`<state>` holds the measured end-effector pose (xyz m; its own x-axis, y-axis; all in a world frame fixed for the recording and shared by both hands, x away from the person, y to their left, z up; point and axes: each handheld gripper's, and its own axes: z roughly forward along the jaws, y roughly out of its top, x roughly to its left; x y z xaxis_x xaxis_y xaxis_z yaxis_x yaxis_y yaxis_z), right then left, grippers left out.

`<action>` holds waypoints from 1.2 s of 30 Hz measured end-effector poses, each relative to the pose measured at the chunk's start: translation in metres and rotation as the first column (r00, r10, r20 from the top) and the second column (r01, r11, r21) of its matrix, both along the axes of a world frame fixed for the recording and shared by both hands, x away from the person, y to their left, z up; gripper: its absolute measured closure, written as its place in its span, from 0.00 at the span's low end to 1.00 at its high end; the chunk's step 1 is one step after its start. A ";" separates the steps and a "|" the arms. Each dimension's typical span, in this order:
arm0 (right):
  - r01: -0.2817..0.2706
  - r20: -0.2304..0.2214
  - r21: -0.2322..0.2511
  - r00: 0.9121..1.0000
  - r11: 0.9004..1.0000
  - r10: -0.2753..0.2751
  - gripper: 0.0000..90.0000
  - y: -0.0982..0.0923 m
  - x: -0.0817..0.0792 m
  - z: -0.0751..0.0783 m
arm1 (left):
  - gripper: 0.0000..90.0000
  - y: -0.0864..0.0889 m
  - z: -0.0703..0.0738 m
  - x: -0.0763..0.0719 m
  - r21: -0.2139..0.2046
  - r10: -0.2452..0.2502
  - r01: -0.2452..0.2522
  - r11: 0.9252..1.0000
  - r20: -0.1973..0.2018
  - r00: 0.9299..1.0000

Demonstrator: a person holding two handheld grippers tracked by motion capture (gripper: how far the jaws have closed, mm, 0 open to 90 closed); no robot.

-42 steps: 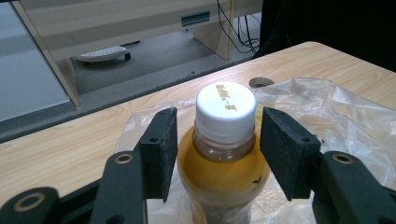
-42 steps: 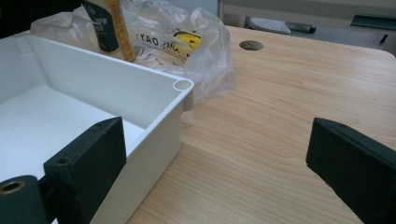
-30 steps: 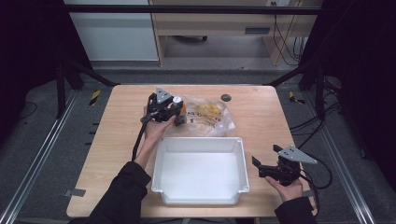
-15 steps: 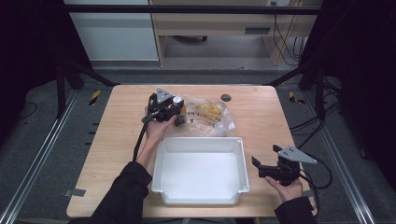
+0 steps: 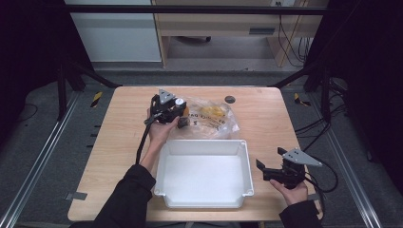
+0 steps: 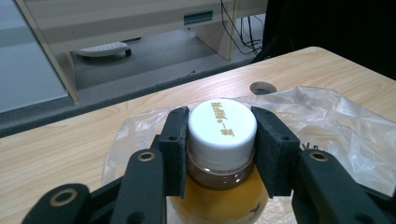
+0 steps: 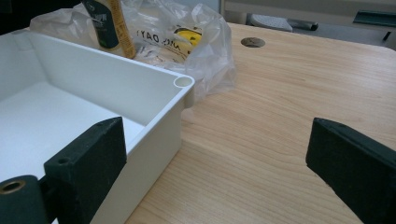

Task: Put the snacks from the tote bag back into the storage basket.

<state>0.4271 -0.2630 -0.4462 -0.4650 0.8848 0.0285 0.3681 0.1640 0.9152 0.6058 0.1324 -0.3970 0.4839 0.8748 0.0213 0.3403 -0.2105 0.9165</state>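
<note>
White-capped bottle (image 6: 222, 140) is sitting between the jaws of the left gripper (image 6: 222, 149); both black pads (image 6: 176, 149) are pressing against the cap and neck from either side. Jaws have just been closing, and now they are clamping the bottle with no gap visible at the cap. Amber liquid is showing below the neck. In the high view the left gripper (image 5: 178, 119) is working at the near-left edge of a clear plastic bag (image 5: 214, 118), which is lying on the wooden table (image 5: 119, 137) behind the white tub (image 5: 204, 173). The bottle is standing at the bag's mouth, with crinkled film spreading behind and to both sides of it.

Right gripper (image 5: 271, 172) is resting in the person's hand just beside the tub's right wall, well apart from the bag. Its jaws are standing wide apart and gripping nothing; in the right gripper view one pad (image 7: 88, 154) is overlapping the tub's corner in the picture, contact not determinable, and the other is hanging over bare table.
</note>
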 end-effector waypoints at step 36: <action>0.002 0.001 0.007 1.000 1.000 -0.002 0.06 0.000 0.000 0.001 | 0.66 0.006 0.054 -0.023 -0.039 -0.019 0.023 0.999 0.082 0.996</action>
